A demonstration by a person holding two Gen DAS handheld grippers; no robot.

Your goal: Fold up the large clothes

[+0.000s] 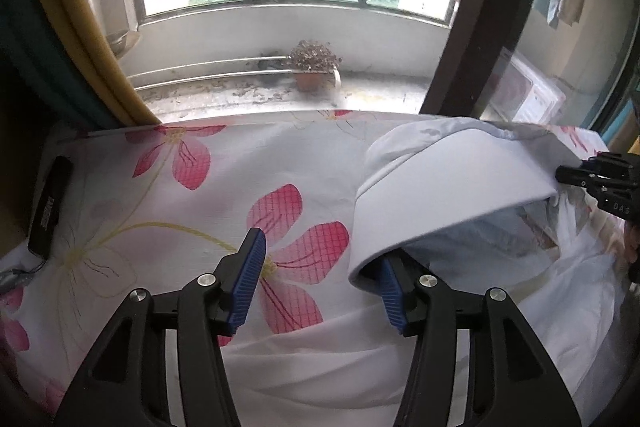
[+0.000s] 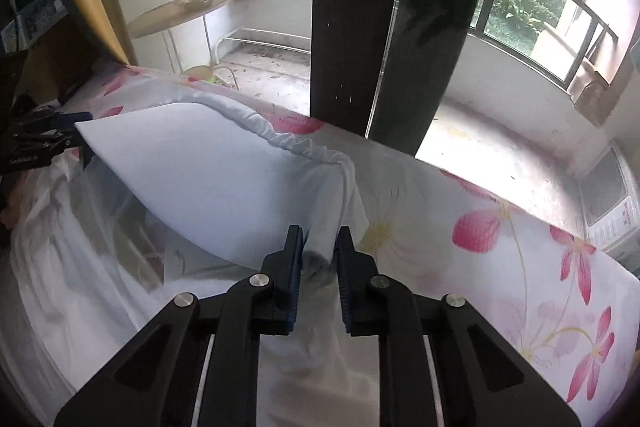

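Note:
A large pale blue-white garment (image 1: 452, 191) lies on a bed covered by a floral sheet (image 1: 168, 211). Its elastic hem end is lifted off the bed in a taut span (image 2: 208, 179). My left gripper (image 1: 320, 279) has its jaws wide apart; the garment's left edge drapes over the right finger (image 1: 394, 301). My right gripper (image 2: 318, 259) is shut on a bunched corner of the garment (image 2: 320, 259). The right gripper shows in the left wrist view (image 1: 600, 181) at the garment's far right end. The left gripper shows in the right wrist view (image 2: 44, 141) at the far left end.
A black flat device (image 1: 50, 207) lies on the bed's left edge. Beyond the bed are a dark sliding door frame (image 2: 352, 19), a balcony with a potted plant (image 1: 312, 65), a round table (image 2: 180, 13) and a white appliance (image 2: 612, 203).

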